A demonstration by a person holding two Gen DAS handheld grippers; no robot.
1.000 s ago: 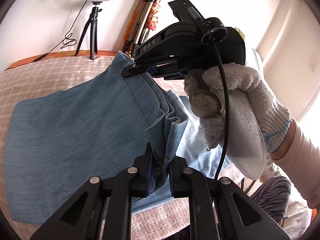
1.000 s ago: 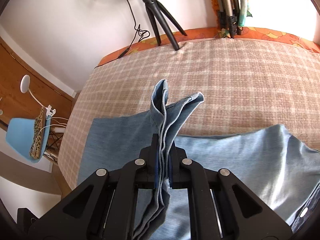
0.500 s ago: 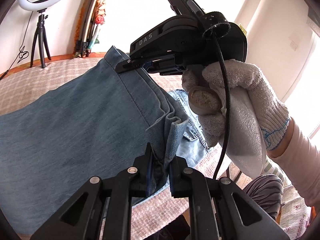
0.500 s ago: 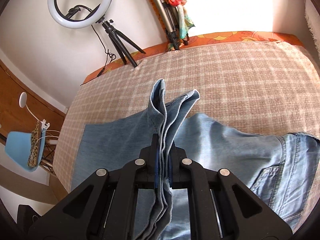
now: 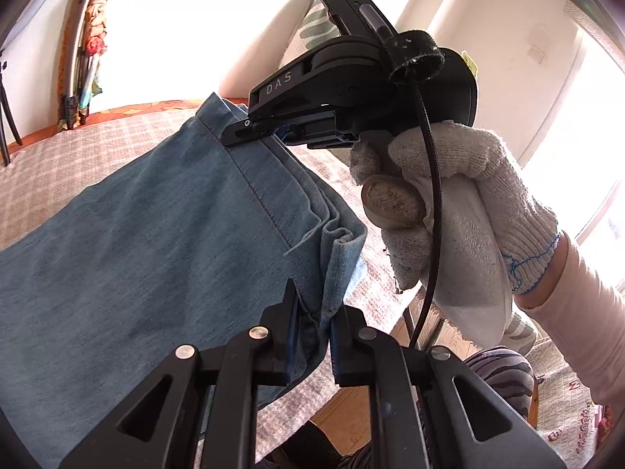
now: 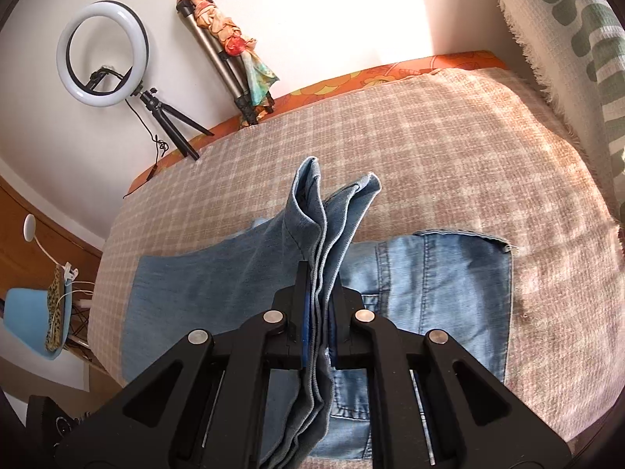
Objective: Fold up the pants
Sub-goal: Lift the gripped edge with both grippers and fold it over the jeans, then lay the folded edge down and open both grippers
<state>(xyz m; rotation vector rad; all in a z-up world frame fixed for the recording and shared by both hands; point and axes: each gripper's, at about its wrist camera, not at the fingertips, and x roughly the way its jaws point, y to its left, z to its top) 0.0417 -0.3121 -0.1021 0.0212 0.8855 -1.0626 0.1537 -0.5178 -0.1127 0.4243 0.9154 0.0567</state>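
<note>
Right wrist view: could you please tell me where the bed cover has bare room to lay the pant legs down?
The bed cover lies bare beyond the jeans, up to the orange edge and the patterned throw, with a strip right of the waistband. The near middle is crowded: both tools, right and left, grip denim there.

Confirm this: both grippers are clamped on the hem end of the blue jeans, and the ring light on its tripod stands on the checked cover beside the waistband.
Wrong on the ring light: in the right wrist view it stands at the far edge of the bed by the wall, well away from the waistband. The rest holds: the left gripper and the right gripper are both clamped on the jeans.
</note>
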